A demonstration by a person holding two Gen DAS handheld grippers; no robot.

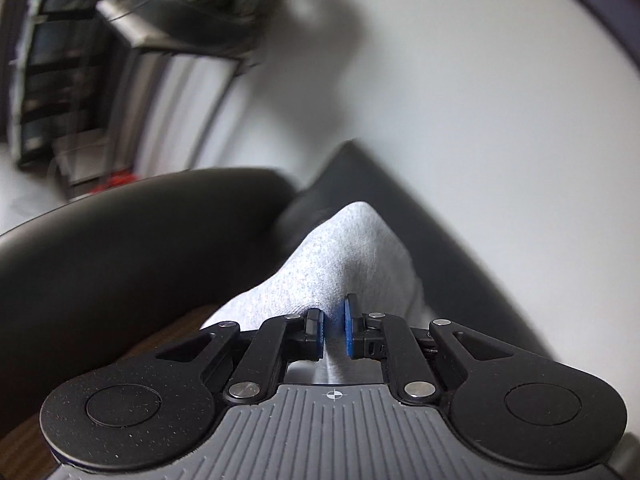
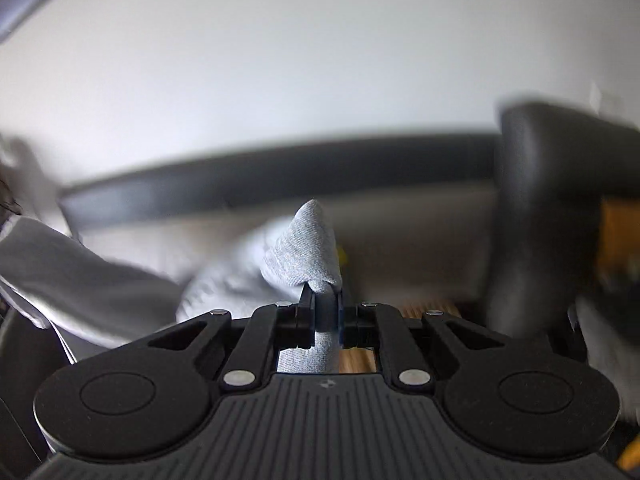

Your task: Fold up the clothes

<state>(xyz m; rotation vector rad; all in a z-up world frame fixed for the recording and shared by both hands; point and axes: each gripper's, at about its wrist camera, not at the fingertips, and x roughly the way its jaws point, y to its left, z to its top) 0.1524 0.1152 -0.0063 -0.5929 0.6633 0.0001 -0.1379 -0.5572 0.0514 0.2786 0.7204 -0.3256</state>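
Both tongs are clamping down on the same light grey garment right now. It's a soft heathered knit with a fine ribbed weave, kind of sweatshirt-like. The left tongs are pinching a fold of it between the blue pads, and the cloth is bunching up into a rounded hump just past the tips, with a thin strip running back between the black fingers. The right tongs are squeezing nearly shut on another bit of the garment, which is poking up in a pointed peak above the tips. From the right view the rest of the fabric is trailing off to the left in a loose, blurry drape.

Behind the cloth in the left view a smooth black leathery chair is curving across, and a sliver of brown wood-grain bench is showing under it. In the right view a lighter strip of wooden bench is peeking just past the tips, with a plain white wall filling the background. Everything further out is too blurred to make out.
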